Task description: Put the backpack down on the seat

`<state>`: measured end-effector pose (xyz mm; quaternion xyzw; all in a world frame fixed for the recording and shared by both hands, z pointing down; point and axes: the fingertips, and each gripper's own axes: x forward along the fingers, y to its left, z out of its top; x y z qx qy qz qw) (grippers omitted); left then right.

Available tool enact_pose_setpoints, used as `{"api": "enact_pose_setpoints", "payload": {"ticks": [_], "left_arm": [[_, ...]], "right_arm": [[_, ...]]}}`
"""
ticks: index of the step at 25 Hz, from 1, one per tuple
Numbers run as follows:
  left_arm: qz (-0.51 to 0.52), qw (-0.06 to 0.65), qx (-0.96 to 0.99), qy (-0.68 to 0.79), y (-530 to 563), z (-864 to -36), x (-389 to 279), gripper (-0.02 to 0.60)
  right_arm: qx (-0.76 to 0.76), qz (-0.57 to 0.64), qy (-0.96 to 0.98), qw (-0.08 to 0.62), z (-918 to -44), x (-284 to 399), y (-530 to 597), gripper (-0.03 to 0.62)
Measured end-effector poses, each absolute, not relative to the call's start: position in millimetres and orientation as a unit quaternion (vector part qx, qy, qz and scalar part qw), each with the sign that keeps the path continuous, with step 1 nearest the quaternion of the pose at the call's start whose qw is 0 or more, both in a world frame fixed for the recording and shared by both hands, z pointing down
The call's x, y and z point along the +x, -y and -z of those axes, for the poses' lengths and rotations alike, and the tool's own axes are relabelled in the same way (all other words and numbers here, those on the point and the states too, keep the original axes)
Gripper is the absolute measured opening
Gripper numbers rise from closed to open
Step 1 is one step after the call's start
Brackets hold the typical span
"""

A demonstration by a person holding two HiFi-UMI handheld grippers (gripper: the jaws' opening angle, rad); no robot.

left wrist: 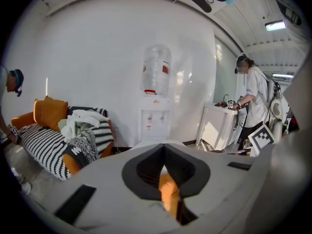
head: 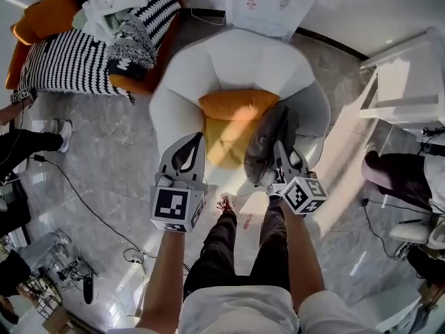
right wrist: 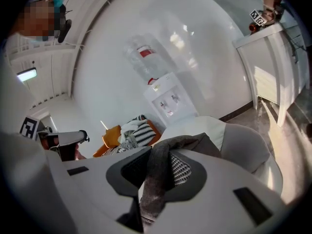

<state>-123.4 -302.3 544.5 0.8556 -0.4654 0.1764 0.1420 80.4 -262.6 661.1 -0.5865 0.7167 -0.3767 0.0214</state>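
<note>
A dark grey backpack (head: 268,143) hangs over the right side of the white armchair's (head: 182,72) seat. It is beside an orange cushion (head: 236,105) that lies on the yellowish seat pad (head: 221,145). My right gripper (head: 280,147) is shut on the backpack's grey strap (right wrist: 155,179), which runs down between the jaws; the bag's body (right wrist: 197,144) bulges just beyond the tips. My left gripper (head: 197,142) hovers over the seat's front left with its tips together and nothing held. Through its jaws (left wrist: 164,146) only the orange cushion (left wrist: 168,194) shows.
A sofa with a striped blanket (head: 69,61) and a pile of clothes stands at the back left. Behind the armchair is a water dispenser (head: 271,2), and a white table (head: 407,75) is at the right. Cables (head: 90,211) cross the floor at the left. People stand at both sides.
</note>
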Motion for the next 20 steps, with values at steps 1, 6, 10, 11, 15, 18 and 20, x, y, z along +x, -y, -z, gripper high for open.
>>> {"api": "enact_pose_setpoints", "payload": {"ticks": [1,6,10,11,15,18,20], "left_arm": [[-0.177,0.143,0.856,0.465,303,-546,-124,0.006],[-0.174,0.146,0.855,0.466,308,-553,-127,0.006],[-0.172,0.155,0.854,0.466,311,-561,-131,0.006],[-0.173,0.156,0.855,0.464,312,-563,-132,0.006],[-0.180,0.150,0.857,0.460,317,-569,-136,0.006],[-0.185,0.147,0.857,0.458,323,-573,-141,0.006],[-0.189,0.152,0.855,0.459,324,-577,-145,0.006]], "right_arm": [[-0.590,0.380,-0.712,0.023,-665,81,265,0.072],[-0.592,0.387,-0.707,0.030,-675,80,280,0.072],[-0.583,0.391,-0.711,0.041,-682,66,298,0.072],[-0.581,0.392,-0.712,0.043,-684,63,302,0.072],[-0.571,0.383,-0.725,0.034,-689,46,318,0.072],[-0.565,0.373,-0.735,0.024,-694,33,330,0.075],[-0.561,0.374,-0.738,0.025,-697,26,337,0.077]]}}
